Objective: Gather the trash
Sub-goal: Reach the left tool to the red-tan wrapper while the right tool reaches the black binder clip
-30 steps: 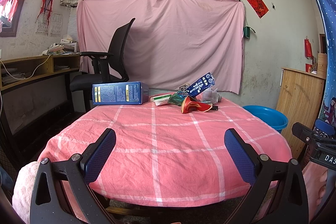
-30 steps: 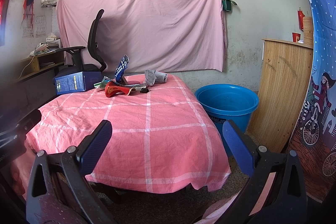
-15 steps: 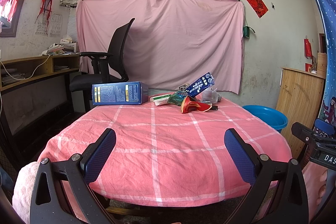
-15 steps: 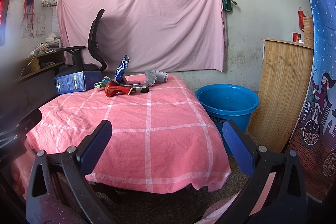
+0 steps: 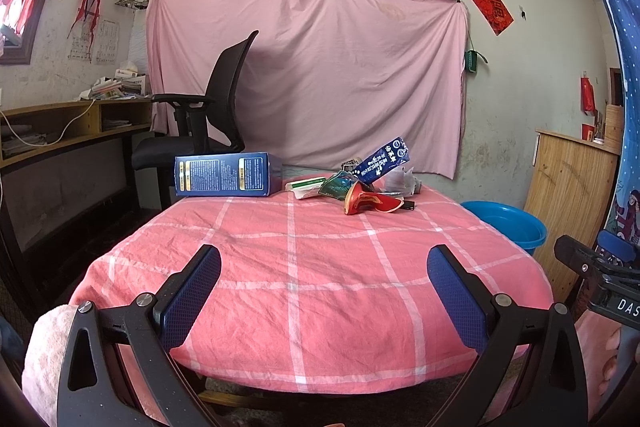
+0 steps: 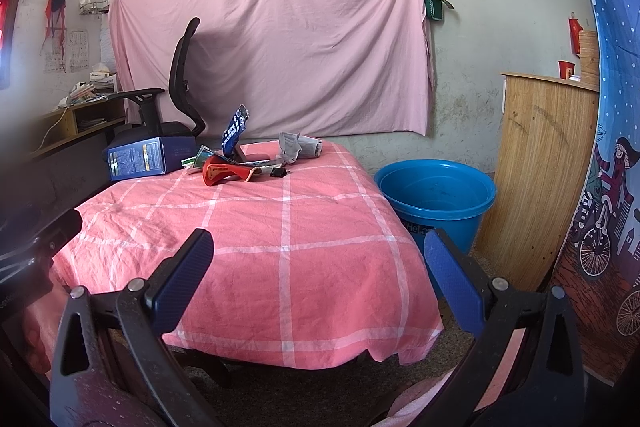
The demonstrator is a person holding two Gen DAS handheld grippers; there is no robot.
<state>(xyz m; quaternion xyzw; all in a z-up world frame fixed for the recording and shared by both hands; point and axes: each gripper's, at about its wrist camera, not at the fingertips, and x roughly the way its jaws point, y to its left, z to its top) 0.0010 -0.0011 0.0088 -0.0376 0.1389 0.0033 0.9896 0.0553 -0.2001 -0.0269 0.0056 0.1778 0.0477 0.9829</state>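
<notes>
A pile of trash lies at the far end of the pink checked table (image 5: 320, 267): a red wrapper (image 5: 370, 203) (image 6: 224, 173), a dark blue packet (image 5: 382, 161) (image 6: 233, 131) standing tilted, green wrappers (image 5: 338, 185), crumpled grey paper (image 6: 298, 147) and a black binder clip (image 6: 279, 171). A large blue box (image 5: 228, 174) (image 6: 146, 157) lies on its side at the far left. My left gripper (image 5: 324, 267) hangs open over the near table edge, nothing between its fingers. My right gripper (image 6: 318, 259) is open too, near the table's front right corner.
A blue plastic tub (image 6: 436, 197) (image 5: 506, 227) stands on the floor to the right of the table, beside a wooden cabinet (image 6: 548, 171). A black office chair (image 5: 204, 123) and a desk (image 5: 60, 131) stand at the far left. A pink sheet (image 5: 308, 75) hangs on the back wall.
</notes>
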